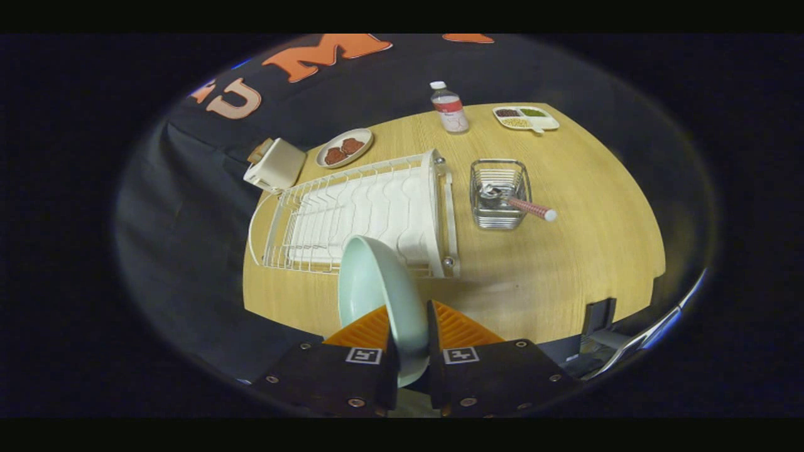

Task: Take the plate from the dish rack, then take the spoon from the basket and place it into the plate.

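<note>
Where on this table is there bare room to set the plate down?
The fingers grip the pale green plate. Bare wooden table lies just ahead, between the white wire dish rack and near edge, below the metal basket. The far side is crowded with dishes.

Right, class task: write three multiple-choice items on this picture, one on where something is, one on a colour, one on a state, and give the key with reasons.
1. Where does the spoon lie?
A. in the wire basket
B. on the dish rack
C. beside the bottle

2. What colour is the plate?
A. red
B. pale green
C. black

3. What are the gripper jaws doing?
A. standing open over the basket
B. shut on nothing
C. shut on the plate

Key: 1 A, its bowl sits inside the basket with the handle sticking over the rim. 2 B, it shows pale mint green. 3 C, both jaws press on the plate's edge, held upright in front of the rack.
</note>
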Demonstrator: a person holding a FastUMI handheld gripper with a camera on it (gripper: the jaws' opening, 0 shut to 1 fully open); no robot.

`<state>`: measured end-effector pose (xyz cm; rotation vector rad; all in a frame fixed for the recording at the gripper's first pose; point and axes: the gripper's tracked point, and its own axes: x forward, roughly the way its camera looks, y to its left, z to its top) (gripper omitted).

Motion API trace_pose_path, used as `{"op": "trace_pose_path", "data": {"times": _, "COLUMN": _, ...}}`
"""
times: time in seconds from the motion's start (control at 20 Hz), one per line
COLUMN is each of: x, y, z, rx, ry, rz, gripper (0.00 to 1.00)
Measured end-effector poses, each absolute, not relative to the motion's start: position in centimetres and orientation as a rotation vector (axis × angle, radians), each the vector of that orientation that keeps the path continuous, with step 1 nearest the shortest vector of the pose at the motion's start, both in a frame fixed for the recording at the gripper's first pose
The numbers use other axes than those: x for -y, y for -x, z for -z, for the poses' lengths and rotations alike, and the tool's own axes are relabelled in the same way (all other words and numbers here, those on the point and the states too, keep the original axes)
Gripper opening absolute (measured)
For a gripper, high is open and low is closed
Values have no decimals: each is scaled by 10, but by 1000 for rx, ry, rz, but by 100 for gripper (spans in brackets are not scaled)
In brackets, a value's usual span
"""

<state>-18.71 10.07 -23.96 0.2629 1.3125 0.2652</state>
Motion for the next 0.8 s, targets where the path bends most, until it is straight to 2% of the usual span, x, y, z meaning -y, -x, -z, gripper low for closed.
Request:
{"op": "trace_pose_path", "data": {"times": 0.5, "x": -124, "y": 234, "z": 295, "rx": -1340, "ry": -397, "rz": -311, "gripper": 21}}
{"op": "trace_pose_path", "data": {"times": 0.8, "x": -116, "y": 242, "z": 328, "rx": -1345, "ry": -432, "rz": -240, "gripper": 22}}
